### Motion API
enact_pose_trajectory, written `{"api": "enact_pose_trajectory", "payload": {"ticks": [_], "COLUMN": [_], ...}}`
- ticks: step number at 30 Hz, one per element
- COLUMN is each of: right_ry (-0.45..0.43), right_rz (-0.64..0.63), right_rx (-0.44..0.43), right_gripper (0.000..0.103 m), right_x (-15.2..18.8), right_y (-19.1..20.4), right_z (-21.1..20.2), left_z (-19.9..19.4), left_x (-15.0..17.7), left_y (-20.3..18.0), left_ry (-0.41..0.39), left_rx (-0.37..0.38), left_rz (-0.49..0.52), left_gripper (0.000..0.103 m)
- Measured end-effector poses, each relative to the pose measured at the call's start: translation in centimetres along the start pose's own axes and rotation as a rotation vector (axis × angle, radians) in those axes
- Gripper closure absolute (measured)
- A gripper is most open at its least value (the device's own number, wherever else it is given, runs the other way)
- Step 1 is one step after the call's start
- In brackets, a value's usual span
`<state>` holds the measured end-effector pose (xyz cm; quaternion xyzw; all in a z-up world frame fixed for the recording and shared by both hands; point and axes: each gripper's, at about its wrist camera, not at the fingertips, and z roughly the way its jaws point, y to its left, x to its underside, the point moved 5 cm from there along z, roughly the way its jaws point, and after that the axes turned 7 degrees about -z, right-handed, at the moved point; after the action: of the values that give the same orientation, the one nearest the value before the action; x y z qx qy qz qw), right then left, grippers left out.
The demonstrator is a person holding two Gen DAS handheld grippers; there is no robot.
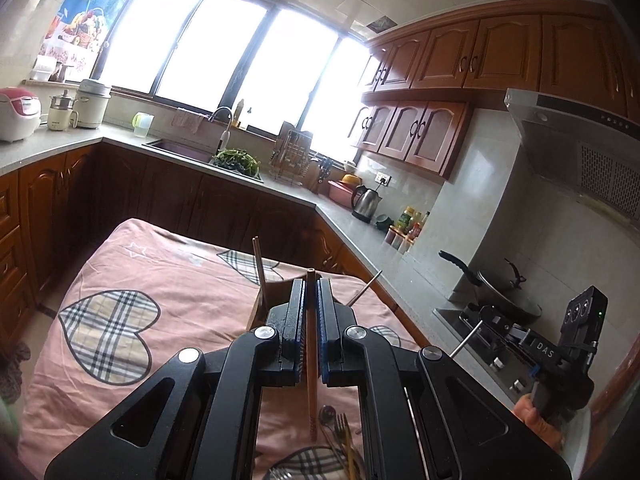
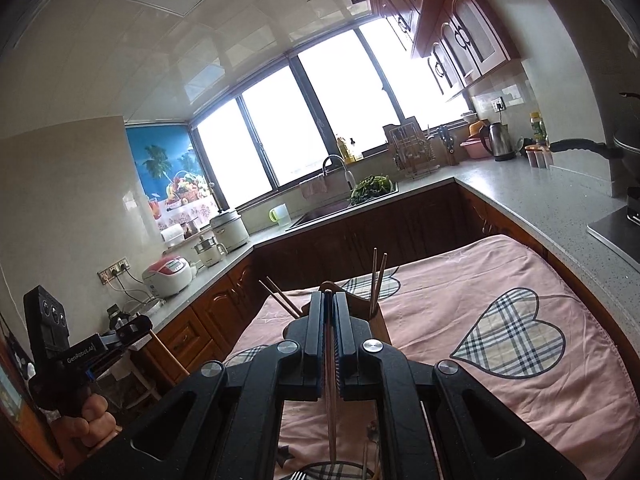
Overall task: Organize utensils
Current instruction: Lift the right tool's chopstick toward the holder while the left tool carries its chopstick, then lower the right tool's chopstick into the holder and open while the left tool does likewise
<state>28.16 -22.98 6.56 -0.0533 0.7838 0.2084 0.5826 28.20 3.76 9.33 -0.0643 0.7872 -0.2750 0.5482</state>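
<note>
My left gripper [image 1: 311,280] is shut on a brown wooden chopstick [image 1: 311,380] that runs lengthwise between its pads, above the pink cloth. Just beyond it stands a wooden holder [image 1: 262,304] with chopsticks [image 1: 258,264] leaning out of it. My right gripper [image 2: 328,294] is shut on a thin pale chopstick [image 2: 330,420], over the same holder [image 2: 380,318], which has several chopsticks [image 2: 376,280] upright in it. A fork [image 1: 341,426] and a spoon [image 1: 326,414] lie on the cloth beneath. Each gripper shows in the other's view, held by a hand [image 2: 92,412].
The table wears a pink cloth with plaid hearts [image 1: 160,272] [image 2: 480,280]. Dark wooden cabinets and a grey counter [image 1: 360,232] wrap around it, with a sink [image 1: 180,148], a kettle [image 1: 366,200] and a wok on the stove [image 1: 504,288] at the right.
</note>
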Motion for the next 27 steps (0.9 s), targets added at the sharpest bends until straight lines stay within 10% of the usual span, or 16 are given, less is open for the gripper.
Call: {"api": "enact_pose_trajectory", "payload": {"ticks": [27], "right_ry": [-0.139], "right_rz": [-0.060], "right_rx": [0.102], "right_gripper": [0.099], "right_x": [-6.1], "right_y": [-2.3], "right_z": [11.4], "left_z": [12.2], "left_x": [-7.0], "left_y": [2.3], "left_ry": [-0.155], "left_rx": [-0.081], "left_rz": [0.003], "left_gripper": [0.099]}}
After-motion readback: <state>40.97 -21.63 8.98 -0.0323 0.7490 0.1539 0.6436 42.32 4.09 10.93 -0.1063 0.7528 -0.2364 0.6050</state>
